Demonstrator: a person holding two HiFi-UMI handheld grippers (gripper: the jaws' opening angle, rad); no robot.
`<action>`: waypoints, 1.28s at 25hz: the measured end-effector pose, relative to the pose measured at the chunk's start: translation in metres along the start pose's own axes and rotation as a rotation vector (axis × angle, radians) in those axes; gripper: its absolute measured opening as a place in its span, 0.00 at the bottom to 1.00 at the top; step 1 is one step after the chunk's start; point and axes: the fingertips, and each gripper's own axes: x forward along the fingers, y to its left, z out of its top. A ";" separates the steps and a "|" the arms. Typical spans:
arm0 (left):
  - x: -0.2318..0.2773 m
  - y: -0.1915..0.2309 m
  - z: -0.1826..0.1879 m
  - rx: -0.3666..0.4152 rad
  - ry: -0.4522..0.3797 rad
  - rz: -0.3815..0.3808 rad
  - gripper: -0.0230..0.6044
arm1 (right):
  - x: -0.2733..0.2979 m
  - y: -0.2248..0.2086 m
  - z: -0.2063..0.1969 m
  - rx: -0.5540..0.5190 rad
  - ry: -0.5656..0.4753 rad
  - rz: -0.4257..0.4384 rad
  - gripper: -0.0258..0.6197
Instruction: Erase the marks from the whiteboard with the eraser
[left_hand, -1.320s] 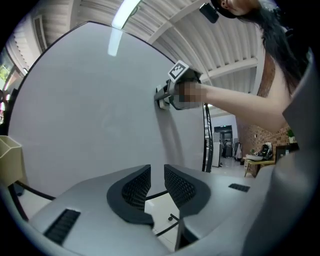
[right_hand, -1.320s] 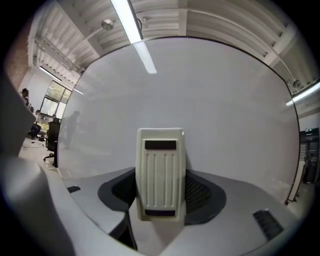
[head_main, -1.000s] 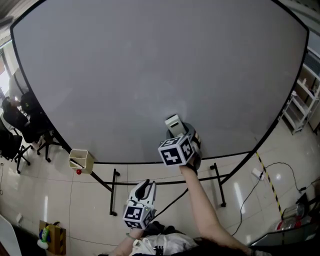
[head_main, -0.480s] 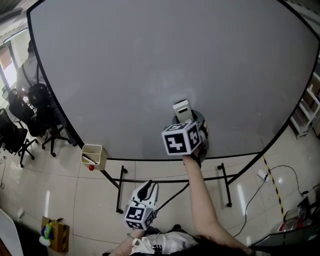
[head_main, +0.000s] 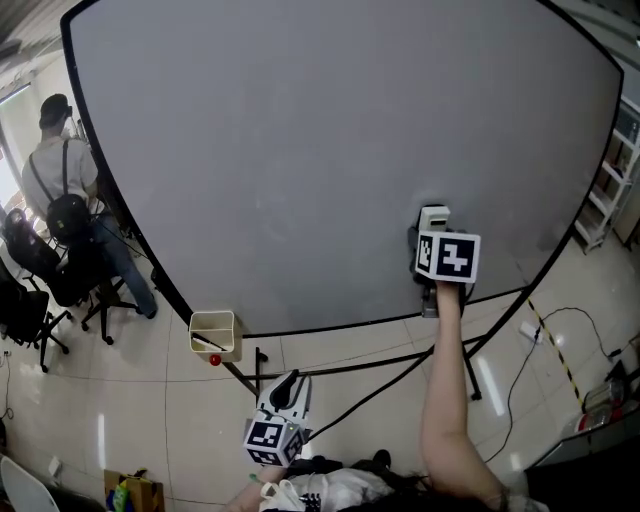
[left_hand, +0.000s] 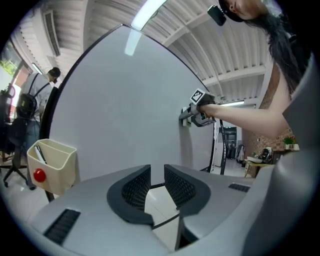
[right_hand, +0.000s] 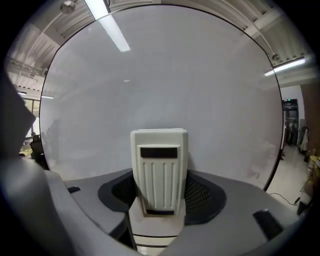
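Head view, 9 o'clock: a person (head_main: 62, 205) stands beside the whiteboard (head_main: 300, 140). At 7 o'clock a cream bin (head_main: 213, 332) hangs at the board's lower edge. At 6 o'clock the left gripper (head_main: 288, 382) is held low, well apart from the board; its jaws stand a narrow gap apart and hold nothing. At 4 o'clock the right gripper (head_main: 432, 238) pinches the eraser (head_main: 433, 217) upright. The eraser lies against the board's lower right area, near the frame.
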 end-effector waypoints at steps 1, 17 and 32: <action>-0.002 0.007 -0.001 -0.012 -0.001 0.010 0.14 | 0.000 0.005 -0.001 -0.028 0.003 -0.034 0.46; 0.041 -0.025 0.011 -0.051 -0.026 -0.037 0.14 | -0.023 0.015 0.059 -0.042 -0.081 0.101 0.47; 0.029 -0.045 0.003 -0.090 -0.041 0.048 0.14 | -0.010 -0.014 0.016 -0.070 0.035 0.157 0.47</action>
